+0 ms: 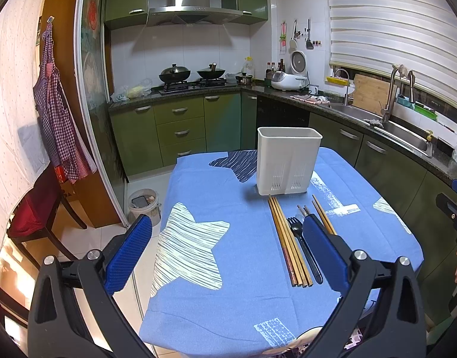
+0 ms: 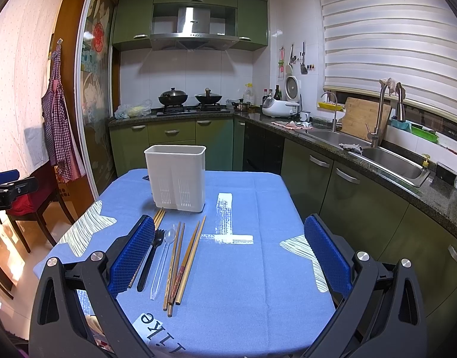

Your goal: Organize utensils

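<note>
Hovering over the blue tablecloth (image 2: 258, 283), my left gripper (image 1: 228, 253) and right gripper (image 2: 231, 253) both gape wide, holding nothing. Chopsticks (image 2: 180, 265), a black fork (image 2: 152, 256) and a clear spoon (image 2: 164, 264) lie before the white holder (image 2: 176, 176).

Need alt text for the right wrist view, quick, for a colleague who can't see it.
Utensils lie loose on the blue tablecloth before an upright white utensil holder: wooden chopsticks, a clear spoon, a black fork. The right gripper hovers above them, jaws open, empty.
</note>
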Demonstrator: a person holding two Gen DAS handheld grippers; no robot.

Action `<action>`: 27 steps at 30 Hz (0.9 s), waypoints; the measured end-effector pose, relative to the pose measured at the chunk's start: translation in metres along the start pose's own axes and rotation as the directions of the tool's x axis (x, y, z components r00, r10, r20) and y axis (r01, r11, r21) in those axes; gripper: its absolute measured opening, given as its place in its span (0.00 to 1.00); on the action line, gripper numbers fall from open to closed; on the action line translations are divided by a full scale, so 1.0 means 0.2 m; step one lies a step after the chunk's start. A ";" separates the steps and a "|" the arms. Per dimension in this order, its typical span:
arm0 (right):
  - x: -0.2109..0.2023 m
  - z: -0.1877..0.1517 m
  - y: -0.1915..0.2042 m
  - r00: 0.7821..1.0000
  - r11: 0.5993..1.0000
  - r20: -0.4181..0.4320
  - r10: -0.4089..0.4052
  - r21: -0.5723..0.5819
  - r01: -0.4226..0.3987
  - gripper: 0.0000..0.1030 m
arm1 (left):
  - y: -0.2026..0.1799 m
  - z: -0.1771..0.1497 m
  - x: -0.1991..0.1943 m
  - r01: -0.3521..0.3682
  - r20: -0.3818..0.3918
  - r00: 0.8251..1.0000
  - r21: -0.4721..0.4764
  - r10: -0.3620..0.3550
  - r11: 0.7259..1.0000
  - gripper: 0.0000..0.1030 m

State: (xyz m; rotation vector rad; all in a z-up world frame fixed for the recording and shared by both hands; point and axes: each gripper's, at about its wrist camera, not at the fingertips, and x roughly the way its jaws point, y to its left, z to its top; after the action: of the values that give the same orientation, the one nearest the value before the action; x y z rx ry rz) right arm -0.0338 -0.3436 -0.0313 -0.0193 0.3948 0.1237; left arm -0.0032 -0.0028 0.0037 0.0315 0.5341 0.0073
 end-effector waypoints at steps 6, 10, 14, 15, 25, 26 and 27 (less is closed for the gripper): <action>0.00 0.00 0.00 1.000 1.000 -0.001 0.000 -0.001 0.000 0.96 | 0.00 0.00 0.00 0.000 -0.001 1.000 0.000 0.000 1.000 0.93; 0.00 0.00 0.00 1.000 1.000 -0.001 0.000 0.000 0.000 0.96 | 0.00 0.00 0.00 0.000 -0.001 1.000 0.000 0.000 1.000 0.93; 0.00 0.00 0.00 1.000 1.000 -0.002 0.000 0.000 0.000 0.96 | 0.00 0.00 0.00 0.000 -0.003 1.000 0.000 0.000 1.000 0.93; 0.00 0.00 0.00 1.000 1.000 -0.002 0.000 -0.001 0.000 0.96 | 0.00 0.00 0.01 0.000 -0.003 1.000 0.000 0.000 1.000 0.93; 0.02 -0.02 -0.01 1.000 1.000 -0.004 -0.001 0.000 0.001 0.96 | -0.01 -0.04 0.02 0.000 -0.006 1.000 0.002 0.000 1.000 0.93; 0.02 -0.02 -0.01 1.000 1.000 -0.005 0.000 0.000 0.000 0.96 | -0.01 -0.06 0.02 0.000 -0.007 1.000 0.002 0.000 1.000 0.93; 0.01 -0.01 -0.01 1.000 1.000 -0.005 -0.001 -0.001 0.001 0.96 | -0.01 -0.06 0.03 0.005 -0.012 1.000 0.000 -0.005 1.000 0.93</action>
State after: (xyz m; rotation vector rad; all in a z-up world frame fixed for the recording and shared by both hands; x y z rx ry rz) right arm -0.0319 -0.3447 -0.0341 -0.0203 0.3996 0.1230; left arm -0.0040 -0.0050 -0.0107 0.0297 0.5460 0.0024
